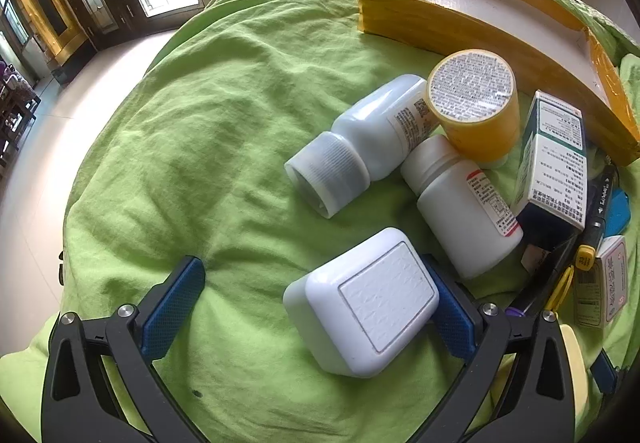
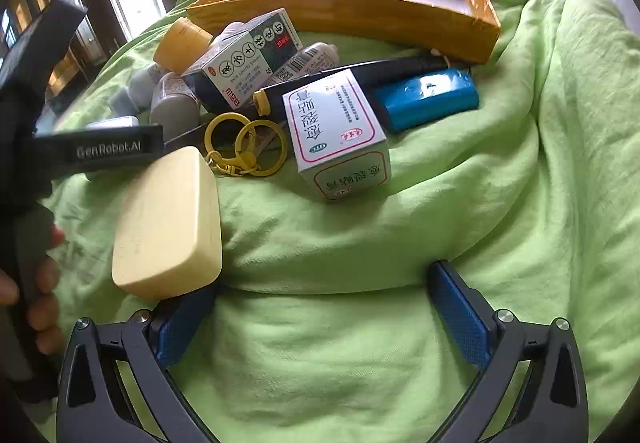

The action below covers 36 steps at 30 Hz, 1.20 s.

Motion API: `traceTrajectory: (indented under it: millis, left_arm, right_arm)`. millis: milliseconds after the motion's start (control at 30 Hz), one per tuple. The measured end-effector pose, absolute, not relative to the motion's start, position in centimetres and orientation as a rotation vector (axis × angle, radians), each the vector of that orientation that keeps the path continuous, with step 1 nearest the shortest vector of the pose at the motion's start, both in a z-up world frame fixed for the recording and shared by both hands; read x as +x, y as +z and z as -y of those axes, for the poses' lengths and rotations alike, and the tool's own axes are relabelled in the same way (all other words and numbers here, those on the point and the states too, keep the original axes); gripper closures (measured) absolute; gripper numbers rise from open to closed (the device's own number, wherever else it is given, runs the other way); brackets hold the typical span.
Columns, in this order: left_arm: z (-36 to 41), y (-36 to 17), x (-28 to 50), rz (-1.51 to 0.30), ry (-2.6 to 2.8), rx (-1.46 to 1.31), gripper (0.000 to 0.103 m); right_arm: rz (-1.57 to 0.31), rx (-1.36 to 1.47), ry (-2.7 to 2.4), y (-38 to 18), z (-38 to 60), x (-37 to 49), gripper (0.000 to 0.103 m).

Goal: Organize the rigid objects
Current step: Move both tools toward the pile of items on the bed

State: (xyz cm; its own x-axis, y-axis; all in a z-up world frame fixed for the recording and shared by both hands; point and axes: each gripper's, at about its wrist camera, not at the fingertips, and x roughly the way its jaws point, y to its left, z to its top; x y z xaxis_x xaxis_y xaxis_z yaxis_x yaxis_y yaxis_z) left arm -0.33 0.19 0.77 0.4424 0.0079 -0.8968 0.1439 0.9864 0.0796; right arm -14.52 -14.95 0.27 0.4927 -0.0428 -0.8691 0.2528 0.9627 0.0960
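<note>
In the left wrist view my left gripper (image 1: 310, 263) is open over the green bedding. A white rounded box (image 1: 360, 303) lies between its fingers, leaning against the right pad (image 1: 452, 315), well apart from the left pad (image 1: 172, 307). Beyond it lie two white bottles (image 1: 372, 135) (image 1: 464, 203) and a yellow jar (image 1: 476, 103). In the right wrist view my right gripper (image 2: 325, 279) is open with only bedding between its fingers. A cream box (image 2: 168, 223) rests just above its left finger (image 2: 184, 327). A red-and-white medicine box (image 2: 336, 131) lies ahead.
A yellow-taped cardboard tray (image 1: 460, 27) (image 2: 360, 15), white inside, sits at the far side. Near it lie a dark medicine box (image 2: 244, 63), a blue pack (image 2: 428, 99), a black pen (image 2: 360, 79) and yellow key rings (image 2: 244, 143). A hand (image 2: 40, 283) holds the left gripper's body (image 2: 100, 153).
</note>
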Motion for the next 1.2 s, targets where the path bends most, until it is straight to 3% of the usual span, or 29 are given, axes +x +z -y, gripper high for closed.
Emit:
traceTrajectory:
  millis: [133,367,500,1200]
  left_arm:
    - [-1.4,2.8,-1.0,-1.104,-0.136,0.071,0.000]
    - [-1.4,7.1,-5.5,-1.016,-0.240,0.107,0.000]
    - [0.6,7.0,-8.8,-1.038,-0.299,0.152,0.000]
    - [4.2,5.5,-10.5,-1.092,-0.308,0.157,0.006]
  right_arm:
    - [-1.006,0.326,-0.146,2.5,16.7,-15.2,0.001]
    - [-0.736,0.302,-0.197,10.7,19.1,-17.8,0.001]
    - [-0.765,0.214,-0.159,13.1,19.6,-16.7,0.001]
    - [-0.763,0.270,-0.164,12.1,21.8,-17.4,0.001]
